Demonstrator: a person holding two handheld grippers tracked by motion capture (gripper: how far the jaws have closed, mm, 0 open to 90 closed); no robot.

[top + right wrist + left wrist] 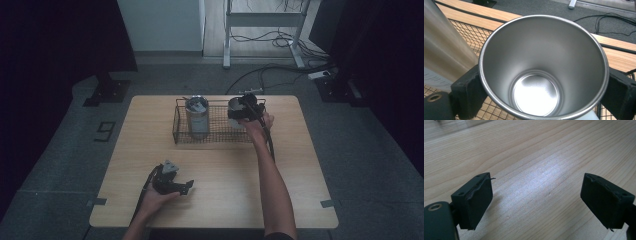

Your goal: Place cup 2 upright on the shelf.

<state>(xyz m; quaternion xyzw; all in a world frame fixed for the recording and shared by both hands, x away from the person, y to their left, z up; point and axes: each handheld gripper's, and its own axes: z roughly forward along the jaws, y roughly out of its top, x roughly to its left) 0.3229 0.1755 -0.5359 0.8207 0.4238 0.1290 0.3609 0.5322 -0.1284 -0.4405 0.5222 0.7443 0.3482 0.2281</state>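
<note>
A shiny steel cup (544,50), mouth up and empty, is clamped at its rim between the two black pads of my right gripper (545,92). In the high view this cup (235,106) and my right gripper (245,112) are over the right end of a black wire basket (176,120). A taller steel tumbler (198,120) stands in the basket's left half, close beside the held cup (441,45). My left gripper (186,187) rests low at the table's front left. Its jaws (536,200) stand apart over bare wood with nothing between them.
The basket sits at the back middle of the light wooden table (215,170). Beyond the far edge, cables (280,40) and a metal stand leg (227,35) lie on the grey floor. A black cable trails along the right forearm (271,145).
</note>
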